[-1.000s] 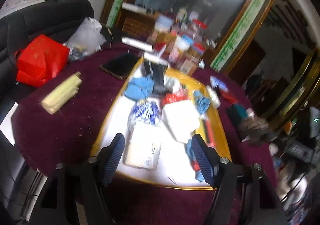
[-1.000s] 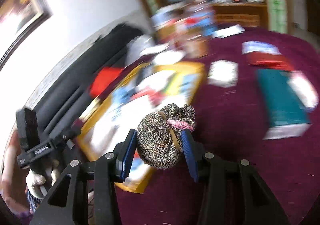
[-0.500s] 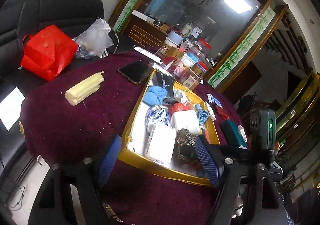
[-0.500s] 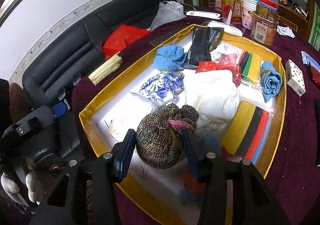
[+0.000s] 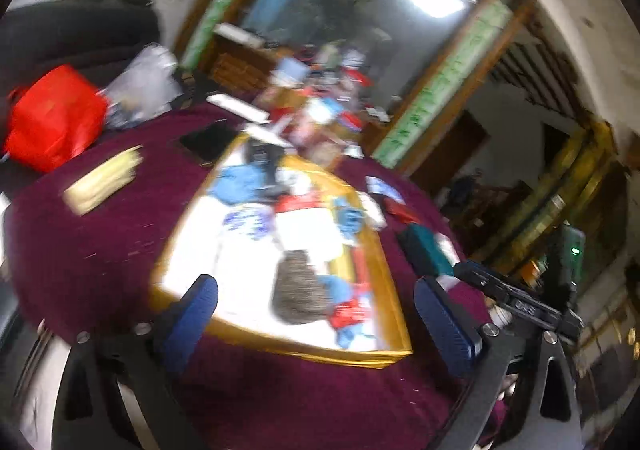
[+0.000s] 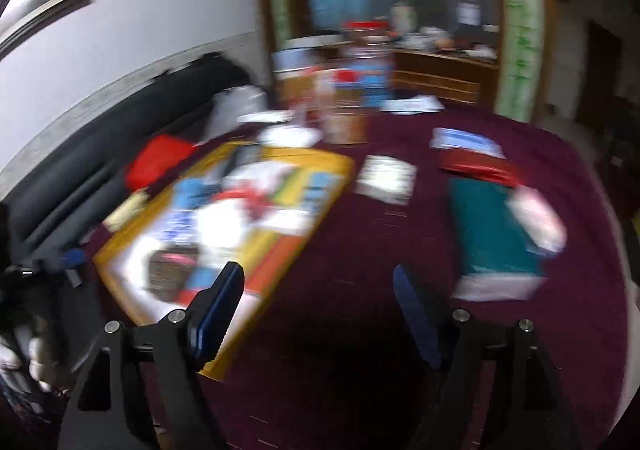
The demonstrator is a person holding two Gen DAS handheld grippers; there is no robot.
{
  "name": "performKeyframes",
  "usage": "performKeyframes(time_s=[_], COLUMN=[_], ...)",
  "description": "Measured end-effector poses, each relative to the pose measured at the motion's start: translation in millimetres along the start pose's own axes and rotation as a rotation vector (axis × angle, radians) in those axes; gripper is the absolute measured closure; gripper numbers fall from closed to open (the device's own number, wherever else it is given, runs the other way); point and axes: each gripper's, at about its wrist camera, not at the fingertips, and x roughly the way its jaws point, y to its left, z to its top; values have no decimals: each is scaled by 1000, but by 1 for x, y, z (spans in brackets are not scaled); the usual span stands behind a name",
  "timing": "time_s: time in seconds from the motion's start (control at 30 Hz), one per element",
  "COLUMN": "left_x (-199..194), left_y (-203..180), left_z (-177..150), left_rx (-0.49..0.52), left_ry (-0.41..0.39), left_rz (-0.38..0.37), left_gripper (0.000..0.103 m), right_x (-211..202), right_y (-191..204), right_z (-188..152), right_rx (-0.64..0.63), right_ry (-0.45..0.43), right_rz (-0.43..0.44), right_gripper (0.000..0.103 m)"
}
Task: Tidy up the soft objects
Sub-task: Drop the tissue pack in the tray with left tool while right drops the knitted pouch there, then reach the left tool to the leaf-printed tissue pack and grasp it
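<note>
One gold-rimmed tray (image 5: 384, 278), one speckled knit hat (image 5: 298, 290), one red bag (image 5: 52, 121), one teal box (image 6: 492, 230).

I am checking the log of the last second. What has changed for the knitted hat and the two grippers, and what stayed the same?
The right gripper let go of the speckled knitted hat. The hat now lies in the yellow tray, near its front edge, and that gripper has opened and pulled back over the maroon cloth. The left gripper stayed open and empty throughout.

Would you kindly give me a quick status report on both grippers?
Left gripper open, empty. Right gripper open, empty, over the tablecloth. Knit hat lies in the gold tray. Nothing between the fingers.
</note>
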Motion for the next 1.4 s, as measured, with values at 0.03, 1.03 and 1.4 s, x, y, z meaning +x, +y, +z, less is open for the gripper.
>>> performKeyframes(time_s=[0.03,1.03,1.4], left_x=[3,118,171], left_y=[-10,-188,-223], left_z=[0,-43,0], left_rx=[27,354,378], left_ry=[-2,299,304], left_rz=[-9,-134,-87], left_gripper=[3,3,3], right_x=[-7,-2,4], right_y=[-16,-298,-332], right_z=[-4,-17,-43], right_rx=[28,540,651], right_ry=[-6,-166,-153], right_rz=[-23,-217,-140], right_gripper=[27,23,23])
